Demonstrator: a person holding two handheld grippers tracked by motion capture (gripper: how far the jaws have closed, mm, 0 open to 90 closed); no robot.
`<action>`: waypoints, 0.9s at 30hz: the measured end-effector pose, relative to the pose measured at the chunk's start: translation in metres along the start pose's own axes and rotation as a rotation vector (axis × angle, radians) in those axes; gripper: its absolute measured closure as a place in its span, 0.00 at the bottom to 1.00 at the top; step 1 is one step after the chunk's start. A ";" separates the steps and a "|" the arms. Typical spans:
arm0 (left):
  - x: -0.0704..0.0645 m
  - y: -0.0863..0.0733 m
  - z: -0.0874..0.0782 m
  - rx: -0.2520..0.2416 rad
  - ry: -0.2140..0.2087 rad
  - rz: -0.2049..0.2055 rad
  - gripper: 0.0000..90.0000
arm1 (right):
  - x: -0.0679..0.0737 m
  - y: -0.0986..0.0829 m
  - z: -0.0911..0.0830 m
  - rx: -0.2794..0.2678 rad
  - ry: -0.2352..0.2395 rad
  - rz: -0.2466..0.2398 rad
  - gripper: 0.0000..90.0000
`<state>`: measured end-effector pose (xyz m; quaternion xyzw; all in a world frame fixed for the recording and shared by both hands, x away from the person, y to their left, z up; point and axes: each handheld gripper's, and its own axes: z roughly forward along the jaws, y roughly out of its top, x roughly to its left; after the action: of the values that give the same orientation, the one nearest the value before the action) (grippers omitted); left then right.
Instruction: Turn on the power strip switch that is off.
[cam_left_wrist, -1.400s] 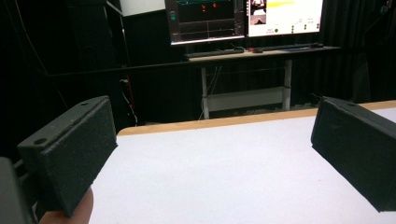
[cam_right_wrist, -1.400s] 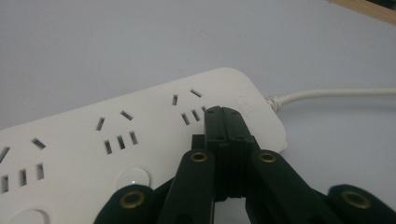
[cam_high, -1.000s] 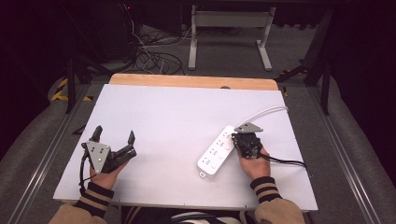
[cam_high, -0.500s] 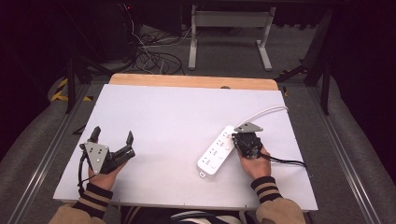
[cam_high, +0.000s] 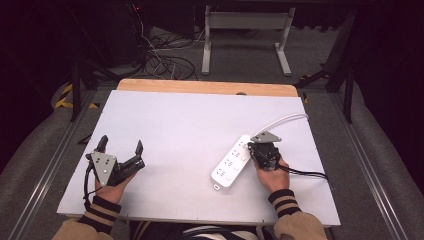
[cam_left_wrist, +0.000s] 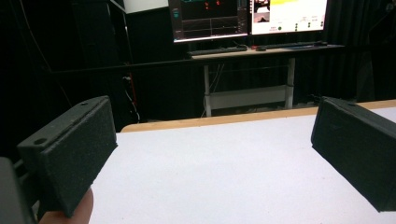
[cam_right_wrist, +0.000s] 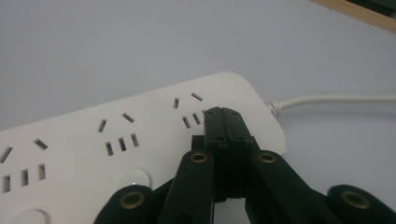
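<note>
In the high view the left tongs (cam_high: 120, 151) rested low on the near-left part of the white table (cam_high: 190, 125), their two black jaws spread wide with only bare surface between them — they held nothing. The right tongs (cam_high: 256, 150) sat over toward the near right, tips at the far end of a white power strip (cam_high: 231, 162) that lay slanting on the table; the strip's white cable (cam_high: 285, 120) curved away toward the table's right edge. A strip of bare wood (cam_high: 205, 87) ran along the far edge of the table, and beyond it the dim floor carried a tangle of cables (cam_high: 165, 57) and the grey legs of a desk (cam_high: 245, 30). In the left gripper view the left tongs (cam_left_wrist: 210, 154) stood far open, one jaw at each side of the frame, the white table stretching empty between them; across the dark room a desk (cam_left_wrist: 261, 51) carried two lit monitors (cam_left_wrist: 247, 16), their writing too small to read. In the right gripper view the right tongs (cam_right_wrist: 226, 126) were pressed shut, jaw against jaw with nothing gripped between — their tips lay over the end of the power strip (cam_right_wrist: 116, 140) beside its last group of sockets, though whether they touched it could not be told. Faint embossed lettering near the strip's cable (cam_right_wrist: 336, 99) end was unreadable.
</note>
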<state>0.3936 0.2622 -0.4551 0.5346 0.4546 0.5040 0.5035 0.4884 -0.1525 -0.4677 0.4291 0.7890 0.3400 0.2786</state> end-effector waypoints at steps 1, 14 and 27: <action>0.000 0.000 0.000 0.000 0.000 -0.001 0.01 | 0.000 0.000 0.000 0.001 0.002 0.003 1.00; 0.000 0.000 0.001 0.003 -0.001 0.000 0.01 | -0.002 0.001 -0.004 -0.047 -0.006 0.011 1.00; -0.002 0.000 0.002 0.003 -0.009 0.001 0.01 | -0.017 0.003 -0.054 -0.379 -0.002 0.017 1.00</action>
<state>0.3957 0.2598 -0.4553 0.5380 0.4528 0.5010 0.5045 0.4586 -0.1817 -0.4295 0.3762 0.7068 0.4844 0.3525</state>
